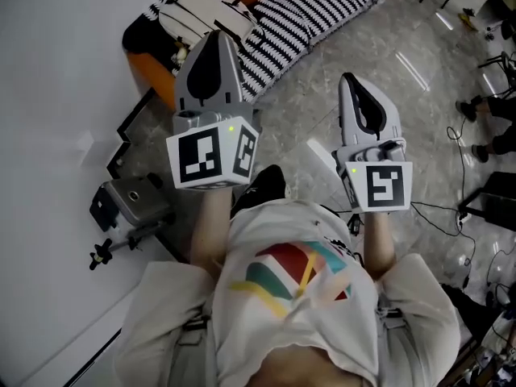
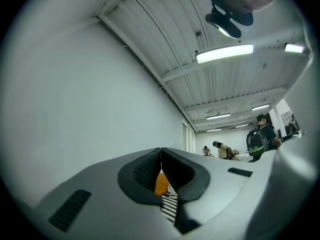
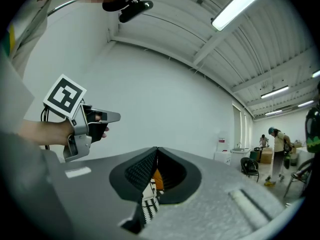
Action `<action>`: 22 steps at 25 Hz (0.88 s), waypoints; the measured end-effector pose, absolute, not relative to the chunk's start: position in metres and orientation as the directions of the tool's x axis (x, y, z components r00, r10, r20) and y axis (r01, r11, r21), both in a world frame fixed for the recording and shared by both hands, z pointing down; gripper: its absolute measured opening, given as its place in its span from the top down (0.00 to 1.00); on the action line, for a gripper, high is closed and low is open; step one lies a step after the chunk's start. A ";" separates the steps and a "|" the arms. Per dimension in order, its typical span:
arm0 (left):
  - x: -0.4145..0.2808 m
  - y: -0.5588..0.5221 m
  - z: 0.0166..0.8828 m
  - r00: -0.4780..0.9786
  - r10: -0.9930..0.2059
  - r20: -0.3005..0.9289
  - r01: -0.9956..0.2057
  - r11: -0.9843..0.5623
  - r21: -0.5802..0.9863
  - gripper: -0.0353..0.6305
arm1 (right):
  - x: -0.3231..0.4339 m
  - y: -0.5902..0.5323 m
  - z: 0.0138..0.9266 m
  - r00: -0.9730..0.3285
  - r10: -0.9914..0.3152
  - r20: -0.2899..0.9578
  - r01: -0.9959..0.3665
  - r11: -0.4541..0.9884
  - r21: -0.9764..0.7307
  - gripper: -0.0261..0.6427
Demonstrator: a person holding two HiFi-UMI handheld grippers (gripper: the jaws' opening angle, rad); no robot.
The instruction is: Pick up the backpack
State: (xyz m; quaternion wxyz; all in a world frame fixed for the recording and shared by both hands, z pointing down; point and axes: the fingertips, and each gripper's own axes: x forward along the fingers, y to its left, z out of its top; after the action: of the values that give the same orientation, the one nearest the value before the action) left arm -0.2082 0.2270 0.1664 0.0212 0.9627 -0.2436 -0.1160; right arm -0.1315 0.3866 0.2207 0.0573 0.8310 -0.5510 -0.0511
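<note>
The backpack (image 1: pixel 197 10) is cream with black trim. It lies at the top left of the head view on an orange seat (image 1: pixel 153 71), beside a black-and-white striped cover (image 1: pixel 298 18). My left gripper (image 1: pixel 216 37) is held up in front of it, jaws shut with nothing between them. My right gripper (image 1: pixel 348 79) is raised over the floor to the right, also shut and empty. In the left gripper view the shut left gripper (image 2: pixel 161 153) shows only a sliver of orange and stripes below its tips. The right gripper (image 3: pixel 157 150) shows the same in its own view.
A white wall (image 1: pixel 48 95) runs along the left, with a grey device (image 1: pixel 129 204) on the floor at its foot. Cables (image 1: pixel 451 208) trail over the floor at right. Far off stand several people, one wearing a dark backpack (image 2: pixel 258 140), and a black chair (image 3: pixel 249 165).
</note>
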 end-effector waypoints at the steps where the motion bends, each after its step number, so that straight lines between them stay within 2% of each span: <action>1: -0.204 0.224 0.167 0.854 -0.470 -0.222 -0.461 -0.882 0.093 0.93 | -0.127 0.387 0.222 0.394 -0.919 -0.022 -0.907 -0.393 0.150 0.95; 6: -0.158 0.205 0.199 0.890 -0.428 -0.160 -0.435 -0.901 -0.008 0.93 | -0.103 0.388 0.233 0.447 -0.894 -0.006 -0.887 -0.444 0.124 0.95; 10: -0.083 0.214 0.225 0.956 -0.283 -0.074 -0.274 -0.956 0.107 0.93 | -0.077 0.373 0.260 0.449 -0.893 0.047 -0.889 -0.440 0.124 0.95; 12: -0.043 0.212 0.226 0.961 -0.262 -0.088 -0.255 -0.963 0.084 0.93 | -0.059 0.359 0.269 0.447 -0.894 0.024 -0.887 -0.440 0.140 0.95; 17: 0.025 0.158 0.229 0.941 -0.306 -0.144 -0.303 -0.952 0.043 0.93 | 0.018 0.310 0.294 0.503 -0.864 0.030 -0.861 -0.498 0.106 0.95; 22: 0.069 0.077 0.243 0.884 -0.437 -0.166 -0.426 -0.900 0.094 0.93 | 0.104 0.245 0.280 0.463 -0.885 0.049 -0.883 -0.456 0.112 0.95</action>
State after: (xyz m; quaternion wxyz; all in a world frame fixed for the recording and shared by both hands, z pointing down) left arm 0.0689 0.0768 0.2427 0.0276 0.9702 -0.2224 -0.0919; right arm 0.1036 0.2446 0.2800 0.0608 0.8532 -0.5180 -0.0079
